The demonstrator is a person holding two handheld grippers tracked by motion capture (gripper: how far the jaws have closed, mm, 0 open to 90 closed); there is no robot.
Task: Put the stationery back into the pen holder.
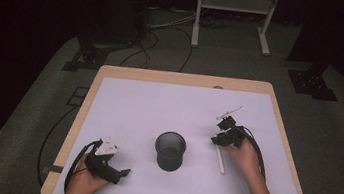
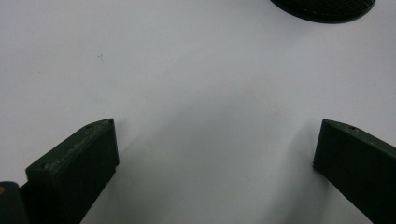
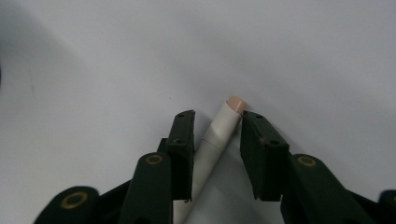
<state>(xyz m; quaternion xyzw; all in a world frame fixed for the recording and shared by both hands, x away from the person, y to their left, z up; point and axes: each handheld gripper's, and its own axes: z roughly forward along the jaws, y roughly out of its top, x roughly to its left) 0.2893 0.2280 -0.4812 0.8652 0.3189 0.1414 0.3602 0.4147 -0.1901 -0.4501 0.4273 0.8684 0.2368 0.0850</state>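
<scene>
One thing: a slim white pen-like stick (image 3: 219,133) with a peach tip, laid flat on the white table sheet (image 3: 303,56).
Right gripper (image 3: 217,135): jaws are set astride the stick, one pad touching, not yet pinched.
Left gripper (image 2: 215,154): jaws are spread wide.

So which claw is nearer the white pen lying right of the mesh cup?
The right claw: its jaws straddle the white pen, one on either side. The left claw sits open at the near left of the table, beyond the mesh cup.
</scene>
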